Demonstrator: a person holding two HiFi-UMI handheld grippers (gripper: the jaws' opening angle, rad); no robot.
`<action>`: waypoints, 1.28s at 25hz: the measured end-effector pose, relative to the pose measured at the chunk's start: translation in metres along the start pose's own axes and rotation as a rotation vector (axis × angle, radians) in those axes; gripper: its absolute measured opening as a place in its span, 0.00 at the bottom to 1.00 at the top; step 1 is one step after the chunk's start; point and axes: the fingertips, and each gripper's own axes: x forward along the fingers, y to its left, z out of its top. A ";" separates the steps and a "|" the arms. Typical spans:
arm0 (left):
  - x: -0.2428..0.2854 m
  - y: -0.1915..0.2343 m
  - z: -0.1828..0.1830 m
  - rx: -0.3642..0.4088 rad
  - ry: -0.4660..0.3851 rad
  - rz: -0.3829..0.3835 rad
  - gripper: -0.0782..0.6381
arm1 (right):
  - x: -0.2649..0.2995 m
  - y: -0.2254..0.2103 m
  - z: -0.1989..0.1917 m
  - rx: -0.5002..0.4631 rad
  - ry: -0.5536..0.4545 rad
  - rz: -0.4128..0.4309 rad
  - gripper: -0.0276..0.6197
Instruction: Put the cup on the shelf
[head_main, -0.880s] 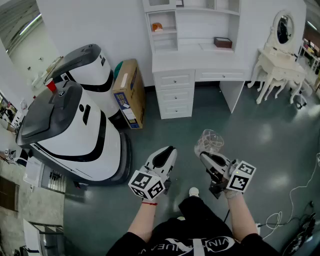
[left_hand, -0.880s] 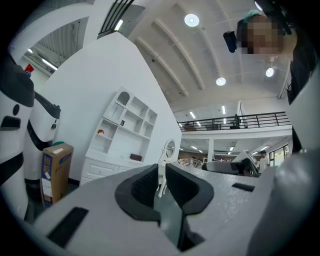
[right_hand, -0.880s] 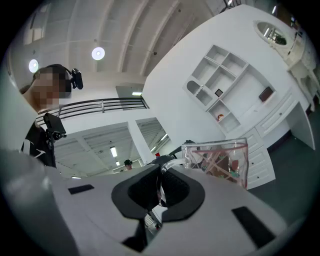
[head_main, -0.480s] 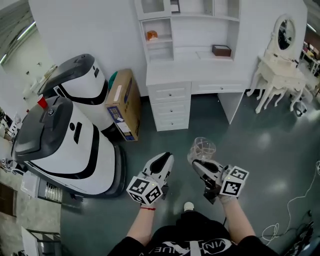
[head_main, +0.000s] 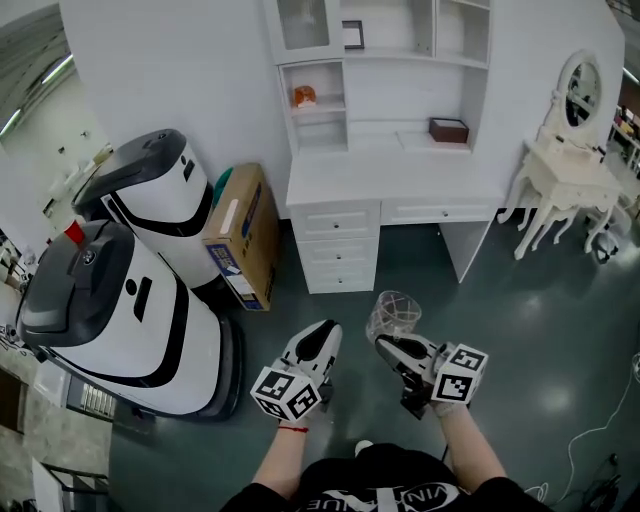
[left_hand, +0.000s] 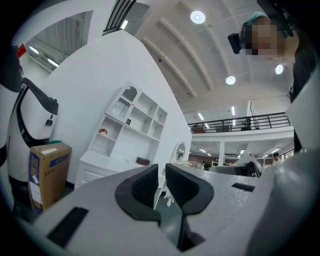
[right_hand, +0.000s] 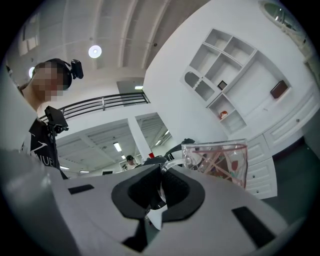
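Note:
A clear glass cup (head_main: 392, 314) with a coloured pattern hangs above the floor, held by its handle in my right gripper (head_main: 387, 346). In the right gripper view the cup (right_hand: 220, 163) stands just past the jaws, and the right gripper (right_hand: 160, 186) is shut on its clear handle. My left gripper (head_main: 322, 336) hovers beside it on the left with its jaws together and nothing between them (left_hand: 161, 184). The white shelf unit (head_main: 380, 60) over a desk stands ahead against the wall; its open compartments also show in the left gripper view (left_hand: 135, 117) and the right gripper view (right_hand: 235, 75).
Two large white-and-grey machines (head_main: 130, 300) stand at the left, with a cardboard box (head_main: 240, 235) leaning between them and the desk drawers (head_main: 338, 245). A small brown box (head_main: 449, 129) sits on the desk. A white vanity table with a mirror (head_main: 575, 165) stands at the right.
The desk and shelf unit have come closer and lower in the head view as the person walks toward them. Both grippers keep their pose; the cup stays in the right one.

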 end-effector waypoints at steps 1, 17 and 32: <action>0.007 0.003 -0.001 0.000 -0.004 0.003 0.18 | 0.002 -0.006 0.003 -0.003 0.005 0.007 0.06; 0.086 0.084 0.001 -0.019 0.005 0.047 0.18 | 0.072 -0.092 0.036 0.010 0.033 0.074 0.06; 0.192 0.222 0.039 -0.002 0.039 -0.001 0.18 | 0.195 -0.200 0.094 -0.001 0.025 0.058 0.06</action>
